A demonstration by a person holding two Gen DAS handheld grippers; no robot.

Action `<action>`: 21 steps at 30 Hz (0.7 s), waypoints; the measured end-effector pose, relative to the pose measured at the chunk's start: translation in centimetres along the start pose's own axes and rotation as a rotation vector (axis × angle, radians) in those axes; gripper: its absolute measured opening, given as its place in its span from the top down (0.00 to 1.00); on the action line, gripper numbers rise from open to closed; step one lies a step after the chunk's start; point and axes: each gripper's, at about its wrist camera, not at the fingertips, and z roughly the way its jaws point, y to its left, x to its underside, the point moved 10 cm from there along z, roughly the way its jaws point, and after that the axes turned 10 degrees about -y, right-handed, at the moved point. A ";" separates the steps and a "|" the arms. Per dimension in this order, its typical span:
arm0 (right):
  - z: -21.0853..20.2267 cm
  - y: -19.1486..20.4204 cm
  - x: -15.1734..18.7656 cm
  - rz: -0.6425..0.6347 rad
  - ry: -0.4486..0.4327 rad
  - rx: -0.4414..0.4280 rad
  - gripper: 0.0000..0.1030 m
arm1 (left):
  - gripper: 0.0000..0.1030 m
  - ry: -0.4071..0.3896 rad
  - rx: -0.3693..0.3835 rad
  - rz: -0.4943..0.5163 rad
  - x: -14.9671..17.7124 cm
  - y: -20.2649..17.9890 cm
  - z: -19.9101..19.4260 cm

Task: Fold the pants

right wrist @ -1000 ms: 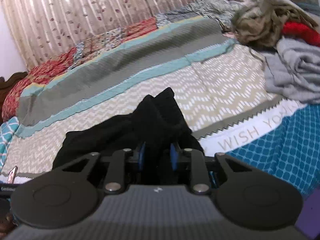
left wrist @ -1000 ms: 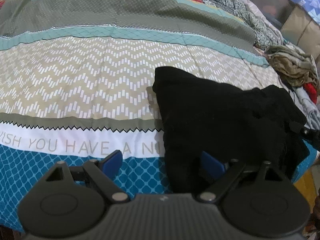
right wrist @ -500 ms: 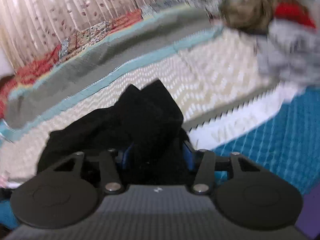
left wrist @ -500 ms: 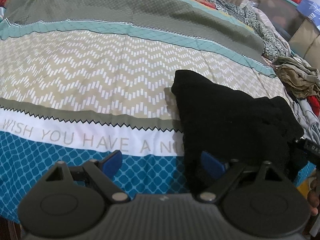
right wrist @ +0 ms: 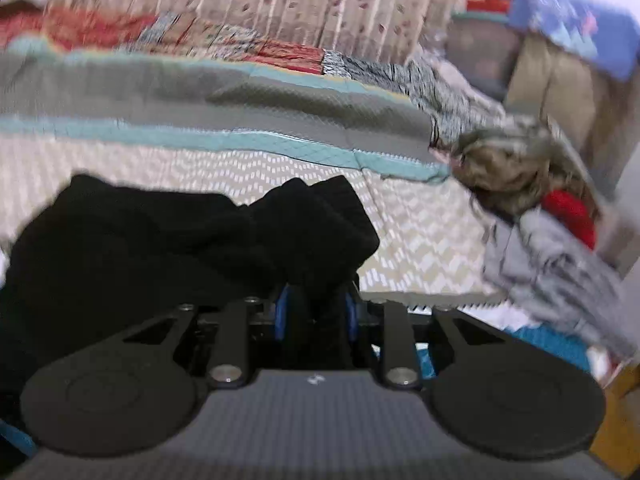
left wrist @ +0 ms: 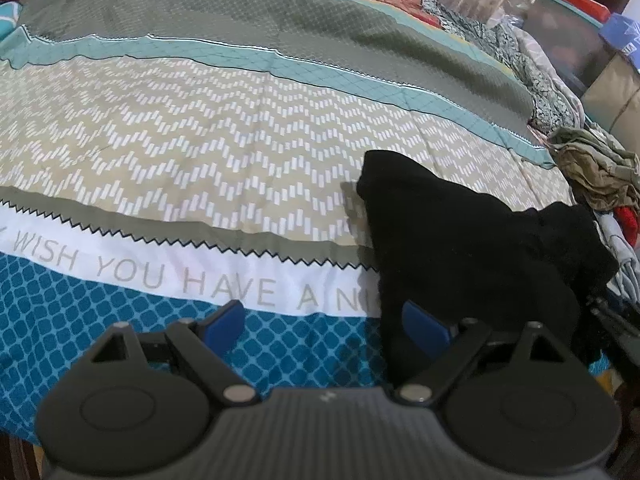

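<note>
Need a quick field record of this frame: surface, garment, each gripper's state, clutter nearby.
surface: patterned bedspread with printed lettering
garment: black pants, bunched, lying on the near right part of the bedspread
left gripper: open, holding nothing; its right finger lies at the pants' near edge
right gripper: shut on black pants, fabric pinched between the blue pads
clutter: clothes pile (olive, red, grey) to the right of the pants
backdrop: curtain behind the bed
image quality: right wrist view blurred

Left gripper (left wrist: 324, 326) jaws spread wide over the bedspread (left wrist: 200, 152). Black pants (left wrist: 460, 248) bunched at right, against the right blue pad (left wrist: 424, 326). Clothes pile (left wrist: 596, 168) beyond.
</note>
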 end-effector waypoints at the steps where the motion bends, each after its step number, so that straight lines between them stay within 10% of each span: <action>1: 0.2 0.2 0.2 -0.032 0.003 0.006 0.65 | 0.13 -0.001 -0.001 -0.004 0.0 0.2 -0.1; 7: 0.8 0.2 0.5 -0.100 0.017 0.026 0.57 | 0.13 0.003 -0.015 -0.026 0.1 1.4 -0.2; 14: -1.3 6.6 1.1 -0.589 -0.179 0.037 0.58 | 0.13 0.014 -0.017 -0.016 0.4 1.0 -0.1; 21: 0.7 1.1 0.2 -0.223 -0.049 -0.030 0.56 | 0.13 0.028 -0.028 -0.009 0.7 0.9 0.2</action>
